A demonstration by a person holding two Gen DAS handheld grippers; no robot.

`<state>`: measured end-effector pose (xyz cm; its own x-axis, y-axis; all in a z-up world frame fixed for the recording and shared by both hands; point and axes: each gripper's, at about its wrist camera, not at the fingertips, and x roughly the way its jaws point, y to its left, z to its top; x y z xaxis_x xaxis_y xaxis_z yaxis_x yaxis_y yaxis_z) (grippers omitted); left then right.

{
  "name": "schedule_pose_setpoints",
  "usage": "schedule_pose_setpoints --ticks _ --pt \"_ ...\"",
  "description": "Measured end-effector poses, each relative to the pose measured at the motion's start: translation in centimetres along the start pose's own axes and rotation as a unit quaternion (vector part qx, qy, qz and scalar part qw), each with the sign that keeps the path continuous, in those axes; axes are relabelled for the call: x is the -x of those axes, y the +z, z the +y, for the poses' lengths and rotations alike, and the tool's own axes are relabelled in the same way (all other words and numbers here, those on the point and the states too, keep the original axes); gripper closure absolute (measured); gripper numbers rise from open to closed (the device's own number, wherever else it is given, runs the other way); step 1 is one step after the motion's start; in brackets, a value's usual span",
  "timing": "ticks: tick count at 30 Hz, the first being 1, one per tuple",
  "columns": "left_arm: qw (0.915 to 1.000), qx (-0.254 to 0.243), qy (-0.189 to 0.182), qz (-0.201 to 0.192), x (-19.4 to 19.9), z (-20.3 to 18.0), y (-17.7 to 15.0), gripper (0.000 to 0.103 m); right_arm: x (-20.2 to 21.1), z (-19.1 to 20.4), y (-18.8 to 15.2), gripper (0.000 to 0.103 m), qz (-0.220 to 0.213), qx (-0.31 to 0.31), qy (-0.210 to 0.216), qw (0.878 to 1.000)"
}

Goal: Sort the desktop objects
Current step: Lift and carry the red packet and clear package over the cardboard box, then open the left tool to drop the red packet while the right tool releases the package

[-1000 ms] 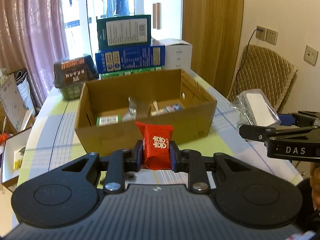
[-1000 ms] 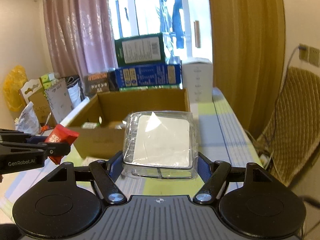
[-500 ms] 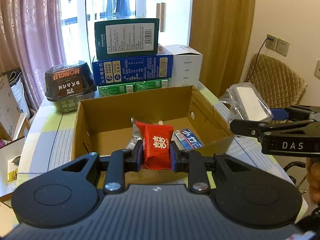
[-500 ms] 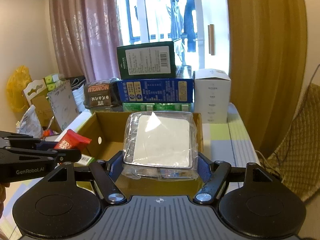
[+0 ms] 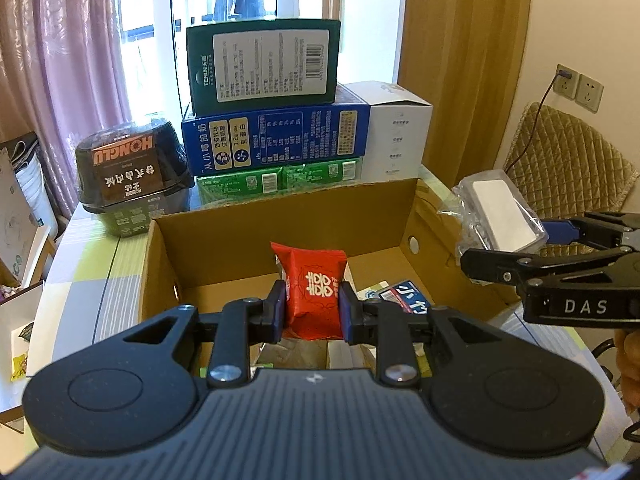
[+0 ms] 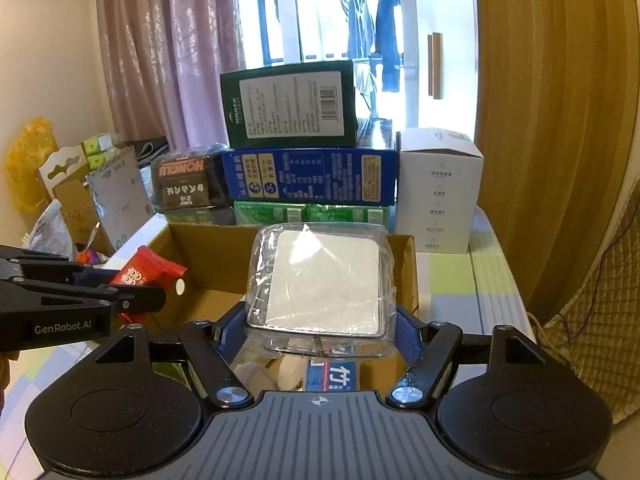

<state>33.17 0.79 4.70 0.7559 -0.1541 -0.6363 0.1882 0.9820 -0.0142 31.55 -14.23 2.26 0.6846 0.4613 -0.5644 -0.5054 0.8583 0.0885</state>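
- Left gripper (image 5: 312,312): fingers pinching a red packet (image 5: 310,288) by its sides, above the cardboard box (image 5: 224,244).
- Right gripper (image 6: 318,328): fingers spread wide, clamping a plastic-wrapped white pack (image 6: 322,280) over the box.

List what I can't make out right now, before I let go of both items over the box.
- Floor of the cardboard box: left wrist view, mostly hidden by the left claw and its red packet.
- Blue-and-white pack in the box: right wrist view, covered by the right claw and its clear-wrapped white item; the print is cut off.
- Near box wall: in neither view.
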Motion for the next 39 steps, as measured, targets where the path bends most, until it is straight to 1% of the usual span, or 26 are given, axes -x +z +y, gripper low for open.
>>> schedule_pose_setpoints --ticks 13,14,16,17,27,39 --pt "0.9998 0.013 -0.007 0.009 -3.4 1.0 0.3 0.081 -2.8 -0.9 0.3 0.032 0.008 -0.002 -0.005 1.0" --pt "0.9998 0.015 -0.007 0.011 -3.6 1.0 0.3 0.08 -3.0 -0.9 0.2 0.032 0.008 -0.003 -0.005 1.0" --pt "0.9997 0.017 -0.003 0.014 -4.1 1.1 0.2 0.073 -3.4 -1.0 0.2 0.032 0.01 -0.003 -0.005 1.0" --pt "0.9997 0.017 -0.001 0.015 -4.2 1.2 0.2 0.067 -3.5 -1.0 0.2 0.032 0.011 -0.003 -0.005 1.0" --pt "0.9997 0.014 0.002 0.02 -4.0 1.5 -0.5 0.067 -4.0 -0.9 -0.3 0.032 0.017 -0.004 -0.003 1.0" --pt "0.9998 0.011 0.004 0.018 -3.0 1.6 -0.5 0.067 -3.6 0.4 0.3 0.032 0.012 0.0 0.003 1.0"
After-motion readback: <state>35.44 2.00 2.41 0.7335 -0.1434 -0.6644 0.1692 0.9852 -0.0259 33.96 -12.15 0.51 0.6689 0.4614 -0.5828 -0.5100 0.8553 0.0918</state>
